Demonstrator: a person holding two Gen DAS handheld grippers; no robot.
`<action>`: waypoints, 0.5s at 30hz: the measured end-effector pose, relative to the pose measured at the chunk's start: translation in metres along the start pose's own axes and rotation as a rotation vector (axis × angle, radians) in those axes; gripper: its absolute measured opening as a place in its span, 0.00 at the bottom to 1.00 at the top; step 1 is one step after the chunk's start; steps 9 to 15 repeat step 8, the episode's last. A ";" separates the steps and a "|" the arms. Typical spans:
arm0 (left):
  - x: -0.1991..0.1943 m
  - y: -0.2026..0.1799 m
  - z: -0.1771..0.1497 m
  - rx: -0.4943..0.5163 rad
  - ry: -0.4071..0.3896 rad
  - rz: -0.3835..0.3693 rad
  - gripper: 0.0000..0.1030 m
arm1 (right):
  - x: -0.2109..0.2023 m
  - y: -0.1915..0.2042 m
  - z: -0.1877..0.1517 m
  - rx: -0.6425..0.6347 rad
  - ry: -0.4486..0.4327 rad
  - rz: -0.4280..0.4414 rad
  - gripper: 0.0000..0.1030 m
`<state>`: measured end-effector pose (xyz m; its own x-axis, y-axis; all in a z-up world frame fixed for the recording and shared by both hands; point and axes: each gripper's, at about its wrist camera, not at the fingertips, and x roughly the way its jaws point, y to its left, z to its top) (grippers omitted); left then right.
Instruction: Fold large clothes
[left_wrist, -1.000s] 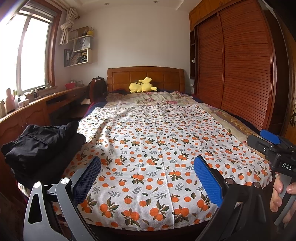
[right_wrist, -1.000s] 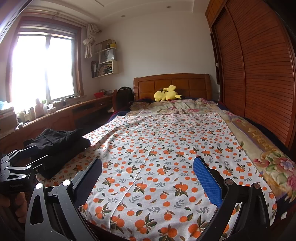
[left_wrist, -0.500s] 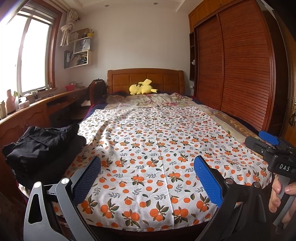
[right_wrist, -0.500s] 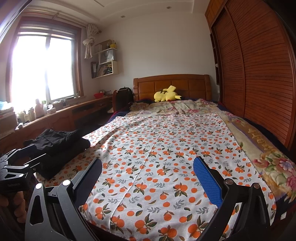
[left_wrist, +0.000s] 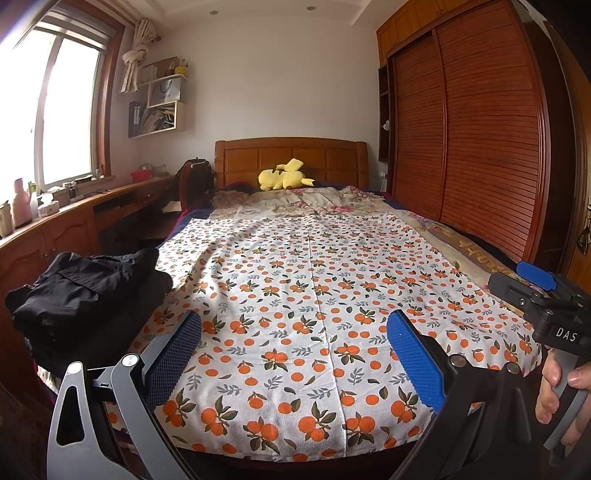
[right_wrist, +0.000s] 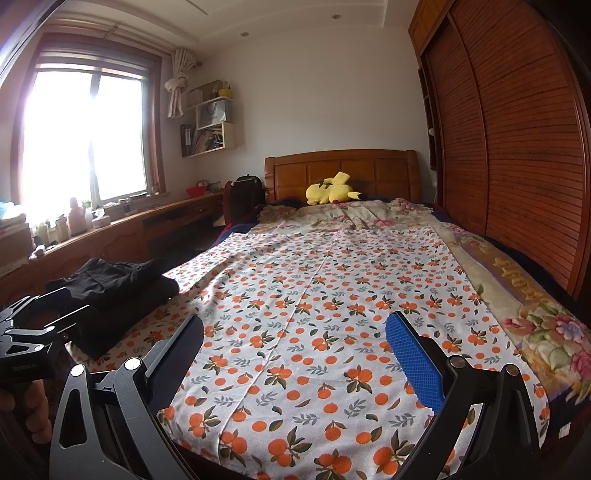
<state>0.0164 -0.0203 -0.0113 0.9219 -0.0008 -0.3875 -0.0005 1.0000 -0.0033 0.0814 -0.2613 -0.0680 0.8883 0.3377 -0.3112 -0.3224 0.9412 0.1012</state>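
**Both grippers held spread above foot of bed; dark clothes at left edge**

The bed (left_wrist: 314, 236) fills the centre of both views and is covered by an orange-print sheet (left_wrist: 303, 302), seen lying flat with a seam running up the middle. A louvred wooden wardrobe (left_wrist: 480, 155) is seen along the right side of the frame, and a bright window (right_wrist: 85, 129) at upper left, above a long wooden counter (right_wrist: 122, 225).

A pile of dark clothes (left_wrist: 85, 291) is found at the left edge of the bed, middle left of both frames, loosely heaped and untouched by either gripper.

The left gripper (left_wrist: 295, 354) is held at lower centre of its view, jaws spread wide, nothing between the blue pads. The right gripper (right_wrist: 295, 354) is likewise spread and empty; in the left view it is seen at lower right, held by a hand (left_wrist: 561, 387).

A yellow plush toy (left_wrist: 284, 177) is noted at upper centre, against the headboard (left_wrist: 291, 155).
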 end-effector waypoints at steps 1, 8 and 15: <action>-0.001 0.000 0.000 0.000 0.000 0.001 0.98 | 0.000 0.000 0.000 -0.001 0.000 0.000 0.93; -0.001 0.000 0.002 -0.001 0.003 0.008 0.98 | 0.000 0.000 0.001 0.000 0.000 -0.001 0.93; -0.001 0.000 0.002 -0.001 0.003 0.008 0.98 | 0.000 0.000 0.001 0.000 0.000 -0.001 0.93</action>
